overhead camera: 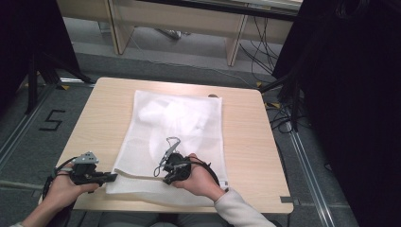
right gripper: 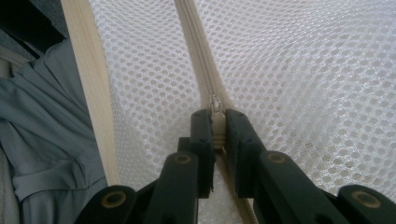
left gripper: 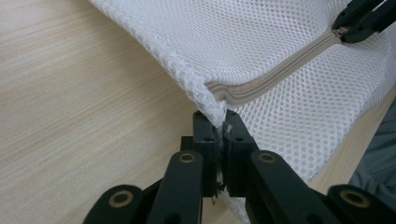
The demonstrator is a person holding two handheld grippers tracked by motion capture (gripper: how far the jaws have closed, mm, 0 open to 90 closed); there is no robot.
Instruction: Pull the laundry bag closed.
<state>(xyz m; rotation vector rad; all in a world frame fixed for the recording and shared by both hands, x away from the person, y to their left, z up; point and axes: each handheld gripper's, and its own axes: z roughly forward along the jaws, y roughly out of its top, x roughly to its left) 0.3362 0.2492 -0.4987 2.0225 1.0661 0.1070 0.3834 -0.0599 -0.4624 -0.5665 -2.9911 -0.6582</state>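
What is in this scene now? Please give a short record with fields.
surface: wooden table
main thing: white mesh bag lying flat, something white inside
left gripper: shut on the bag's corner at the zipper's end
right gripper: shut on the zipper pull
zipper: beige, running along the bag's near edge

A white mesh bag [overhead camera: 175, 137] lies flat on the counter [overhead camera: 99, 118], its beige zip [left gripper: 275, 74] along the near edge, apparently partly closed; something white shows inside.
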